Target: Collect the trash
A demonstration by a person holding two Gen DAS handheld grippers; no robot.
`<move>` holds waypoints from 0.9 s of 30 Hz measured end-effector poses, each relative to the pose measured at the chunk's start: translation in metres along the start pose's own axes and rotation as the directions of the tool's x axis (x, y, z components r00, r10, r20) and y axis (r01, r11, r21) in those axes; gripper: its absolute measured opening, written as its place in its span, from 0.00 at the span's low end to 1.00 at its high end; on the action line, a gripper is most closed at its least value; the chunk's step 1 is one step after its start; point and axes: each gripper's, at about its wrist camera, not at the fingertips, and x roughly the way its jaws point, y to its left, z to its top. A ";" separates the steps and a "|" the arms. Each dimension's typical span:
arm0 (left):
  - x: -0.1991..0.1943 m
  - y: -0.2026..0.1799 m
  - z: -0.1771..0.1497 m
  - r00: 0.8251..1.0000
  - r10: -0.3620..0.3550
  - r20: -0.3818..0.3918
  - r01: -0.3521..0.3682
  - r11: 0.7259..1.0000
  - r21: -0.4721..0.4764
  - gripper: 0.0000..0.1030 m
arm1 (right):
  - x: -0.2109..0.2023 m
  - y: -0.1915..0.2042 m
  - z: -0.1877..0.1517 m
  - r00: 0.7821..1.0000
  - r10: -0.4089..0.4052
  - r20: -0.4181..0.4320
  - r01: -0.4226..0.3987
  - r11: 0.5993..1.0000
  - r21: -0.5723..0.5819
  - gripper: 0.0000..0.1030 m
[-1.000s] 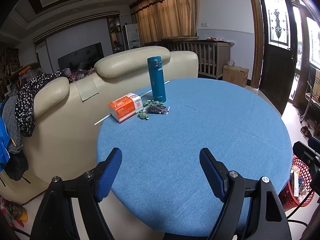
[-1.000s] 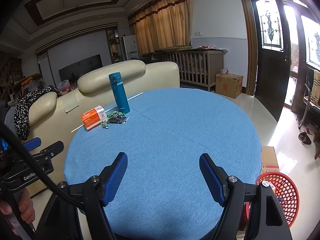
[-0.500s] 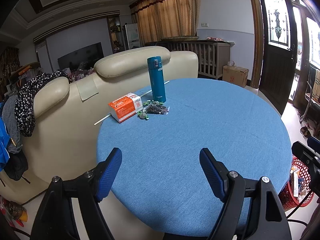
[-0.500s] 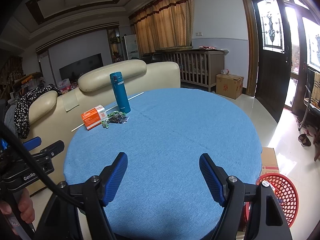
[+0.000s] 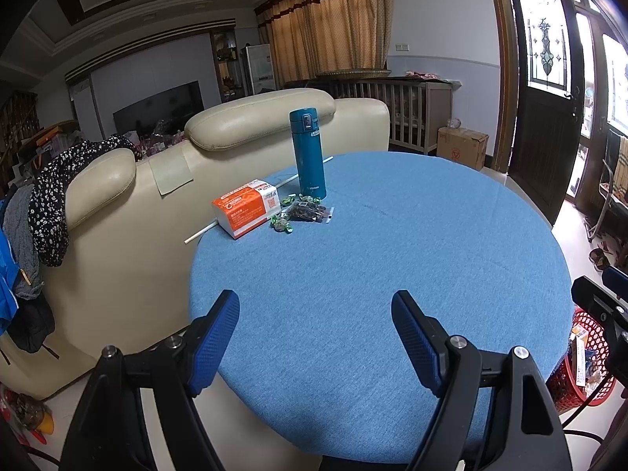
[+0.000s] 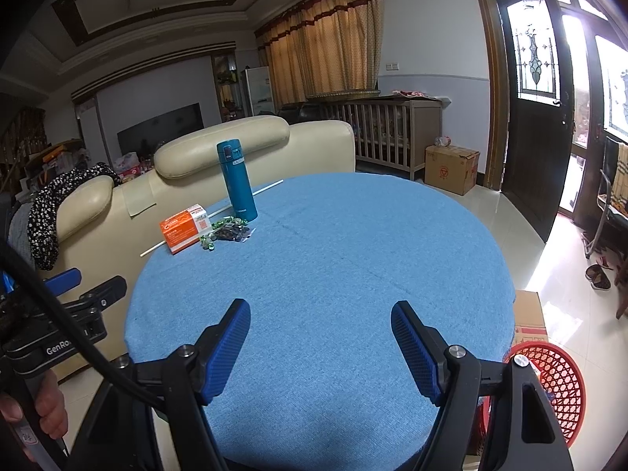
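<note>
A heap of small wrappers (image 5: 304, 212) (image 6: 227, 232), green and dark, lies at the far left of the round blue table (image 5: 392, 259) (image 6: 333, 274). An orange and white box (image 5: 246, 207) (image 6: 184, 227) lies just left of them, a teal flask (image 5: 308, 153) (image 6: 236, 179) stands just behind. A red mesh basket (image 6: 545, 384) (image 5: 581, 357) with litter in it stands on the floor at the table's near right. My left gripper (image 5: 316, 333) and right gripper (image 6: 320, 343) are both open and empty, over the table's near edge, far from the wrappers.
A thin white stick (image 5: 251, 202) lies along the table's far left edge. A cream sofa (image 5: 129, 196) stands against the table's left side, with dark clothes draped over it. A cardboard box (image 6: 528, 322) sits beside the basket. A door (image 6: 530, 98) stands at the right.
The right wrist view has shifted slightly, so the right gripper has drifted a little. The left gripper has held still. Both stay open.
</note>
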 end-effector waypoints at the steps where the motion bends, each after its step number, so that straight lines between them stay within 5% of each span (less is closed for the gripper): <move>1: 0.000 0.000 0.000 1.000 0.000 0.000 0.000 1.000 0.000 0.78 | 0.000 0.000 0.000 1.000 -0.001 -0.001 0.001 1.000 0.000 0.76; 27: 0.001 -0.006 -0.003 1.000 0.001 -0.010 -0.001 1.000 0.011 0.78 | 0.000 -0.009 -0.003 1.000 -0.003 -0.004 0.003 1.000 0.025 0.76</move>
